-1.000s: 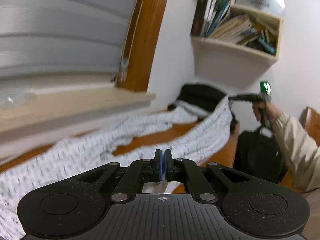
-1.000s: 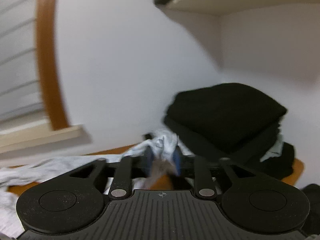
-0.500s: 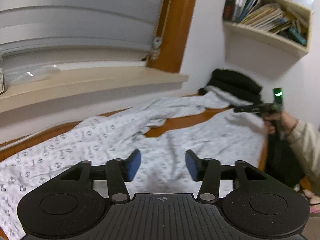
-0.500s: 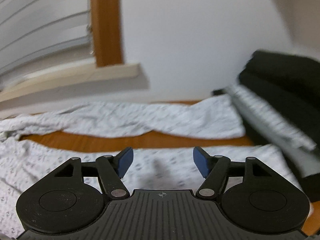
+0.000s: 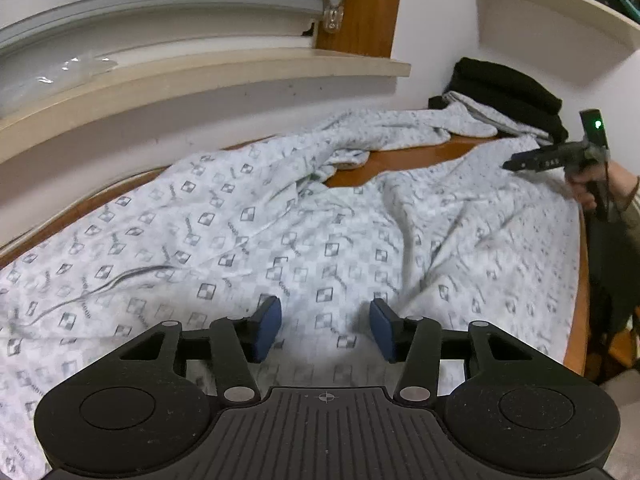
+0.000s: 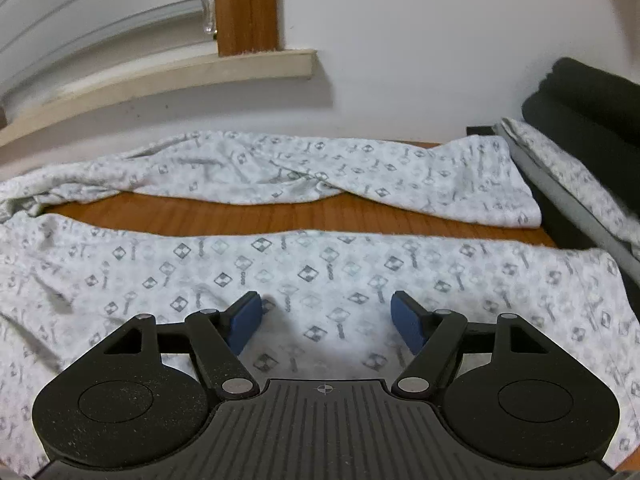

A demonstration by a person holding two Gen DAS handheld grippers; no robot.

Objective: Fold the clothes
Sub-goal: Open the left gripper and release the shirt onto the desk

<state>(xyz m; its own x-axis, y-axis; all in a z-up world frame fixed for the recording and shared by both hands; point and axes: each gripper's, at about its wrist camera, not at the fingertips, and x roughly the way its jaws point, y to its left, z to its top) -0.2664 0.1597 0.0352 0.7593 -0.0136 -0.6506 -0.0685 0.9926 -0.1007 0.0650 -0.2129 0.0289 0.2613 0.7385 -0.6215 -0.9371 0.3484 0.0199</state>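
Observation:
A white garment with a grey diamond print [image 5: 280, 232] lies spread and wrinkled over the orange wooden table [image 5: 420, 156]. One long part of it [image 6: 320, 172] runs along the wall, and a wider part [image 6: 320, 264] lies nearer. My left gripper [image 5: 325, 320] hovers low over the cloth. Its jaws are closing, but the blue pads [image 5: 266, 322] stand apart and press on nothing. My right gripper [image 6: 326, 312] is over the wider part near its far end. Its jaws are opening and hold no cloth. From the left wrist view it shows at the far right [image 5: 510, 165], held by a hand [image 5: 586, 188].
A stack of folded black clothes [image 6: 592, 96] sits at the table's right end against the wall, with a patterned piece [image 6: 568, 168] draped on it. A window sill [image 5: 200, 80] juts over the table's back edge. A wall shelf [image 5: 560, 20] hangs above the stack.
Both grippers were shut on the lifted garment. They have opened and let it go, and both have sunk and tipped down over the cloth, which now lies on the table.

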